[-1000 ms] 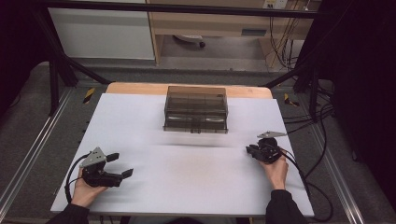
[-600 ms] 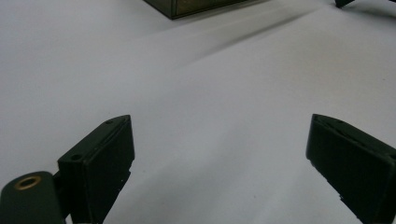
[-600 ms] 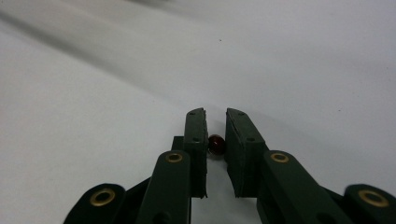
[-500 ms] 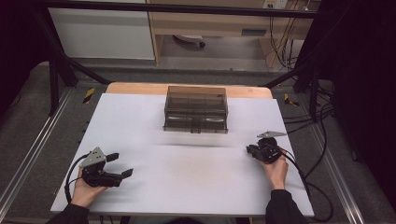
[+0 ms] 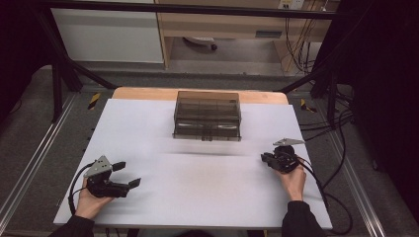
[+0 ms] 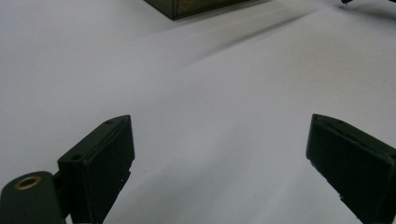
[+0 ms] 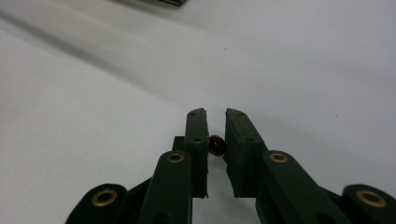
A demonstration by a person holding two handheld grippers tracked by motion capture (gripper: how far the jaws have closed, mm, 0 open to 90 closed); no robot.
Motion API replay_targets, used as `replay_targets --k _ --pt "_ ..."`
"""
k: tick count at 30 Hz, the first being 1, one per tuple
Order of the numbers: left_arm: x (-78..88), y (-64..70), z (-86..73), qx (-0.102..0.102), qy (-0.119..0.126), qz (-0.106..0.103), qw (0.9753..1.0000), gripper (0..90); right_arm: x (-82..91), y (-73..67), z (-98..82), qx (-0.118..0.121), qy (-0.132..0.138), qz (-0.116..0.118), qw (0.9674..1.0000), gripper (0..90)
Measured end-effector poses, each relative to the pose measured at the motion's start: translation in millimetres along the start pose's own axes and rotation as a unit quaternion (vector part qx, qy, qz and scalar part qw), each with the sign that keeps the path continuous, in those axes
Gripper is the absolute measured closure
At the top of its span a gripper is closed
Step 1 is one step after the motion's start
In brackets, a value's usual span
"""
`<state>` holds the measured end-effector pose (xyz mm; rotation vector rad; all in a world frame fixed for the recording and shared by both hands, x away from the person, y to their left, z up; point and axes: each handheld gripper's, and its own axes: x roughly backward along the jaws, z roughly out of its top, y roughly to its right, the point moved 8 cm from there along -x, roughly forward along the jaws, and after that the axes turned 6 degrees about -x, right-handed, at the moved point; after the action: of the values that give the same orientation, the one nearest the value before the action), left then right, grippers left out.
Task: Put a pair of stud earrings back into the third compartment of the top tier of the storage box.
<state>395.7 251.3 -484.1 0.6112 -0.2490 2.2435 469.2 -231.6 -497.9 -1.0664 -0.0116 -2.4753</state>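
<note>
A smoky translucent plastic box point(image 5: 207, 114) with a closed lid and inner compartments stands at the far middle of the white table point(image 5: 197, 192). My left gripper point(image 5: 127, 174) rests near the front left corner, held by a hand, its jaws wide open and empty point(image 6: 219, 140). At the right side, my right gripper point(image 5: 264, 159) points left. In the right gripper view its jaws point(image 7: 215, 114) are shut on a small dark red bead point(image 7: 216, 145), just above the table. A corner of the box point(image 6: 196, 4) shows far ahead in the left gripper view.
A wooden strip point(image 5: 143, 94) runs along the table's far edge behind the box. Cables point(image 5: 326, 192) trail off the right side from the right gripper. Metal frame legs point(image 5: 59, 74) and floor lie beyond the table.
</note>
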Motion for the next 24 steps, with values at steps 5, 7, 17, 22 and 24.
replay_targets --k 5,7,17,22,24 --pt "-0.6 0.1 0.2 -0.001 -0.001 0.000 1.0000 7.8 5.2 -3.9 2.5 0.002 0.008 0.008 0.9999 79.6" --pt "-1.0 0.1 0.0 0.000 -0.002 0.000 1.0000 7.8 8.0 -6.1 4.4 0.005 0.014 0.012 0.9998 79.6" --pt "-1.7 0.7 0.6 0.000 -0.002 0.000 1.0000 7.8 16.8 -18.7 10.5 0.014 0.027 0.028 0.9991 79.6" --pt "-1.9 0.2 0.1 0.001 -0.003 0.000 1.0000 7.8 22.9 -27.6 16.6 0.020 0.037 0.039 0.9983 79.6" --pt "-1.7 0.4 0.2 0.000 -0.002 0.000 1.0000 7.8 26.0 -32.0 19.4 0.024 0.041 0.044 0.9979 79.6"
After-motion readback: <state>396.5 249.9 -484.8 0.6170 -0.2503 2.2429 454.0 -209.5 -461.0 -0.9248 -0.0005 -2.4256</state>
